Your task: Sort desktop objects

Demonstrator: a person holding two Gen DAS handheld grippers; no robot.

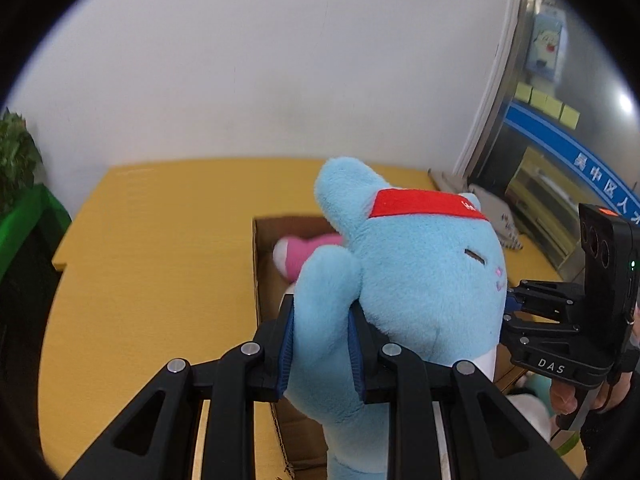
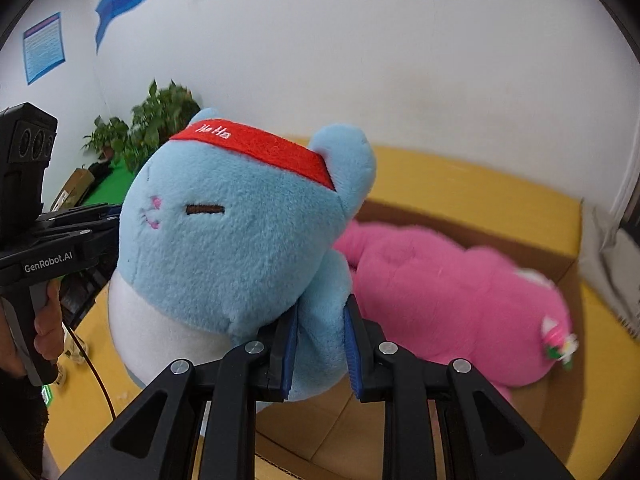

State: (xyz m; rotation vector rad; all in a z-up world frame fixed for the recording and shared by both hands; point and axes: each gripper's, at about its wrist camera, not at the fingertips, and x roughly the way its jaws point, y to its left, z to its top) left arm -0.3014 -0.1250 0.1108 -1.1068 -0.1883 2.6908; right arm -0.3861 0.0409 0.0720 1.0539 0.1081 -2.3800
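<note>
Left gripper (image 1: 322,344): blue pads narrowed onto one paw of the blue plush cat (image 1: 420,272), pile bulging between them; a firm pinch on soft stuffing. Right gripper (image 2: 320,354): likewise closed on the opposite paw, jaws nearly together with plush squeezed between. Blue plush cat, red headband (image 2: 256,148), white belly: held off the desk by both paws, hanging above the near edge of the cardboard box (image 1: 262,276). Two grips on a floppy toy look chosen to keep it from swinging or drooping while it is carried over the box wall. Cardboard box: open-topped, standing on the yellow desk (image 1: 152,264); holds a pink plush toy (image 2: 452,296) lying on its side, filling much of the floor on the far side from the cat. Judged stage: the cat is being brought to the box to join the pink toy, not yet released. Beyond the box, against the wall: potted plant (image 2: 156,128). Other box contents, if any, are hidden behind the cat.
</note>
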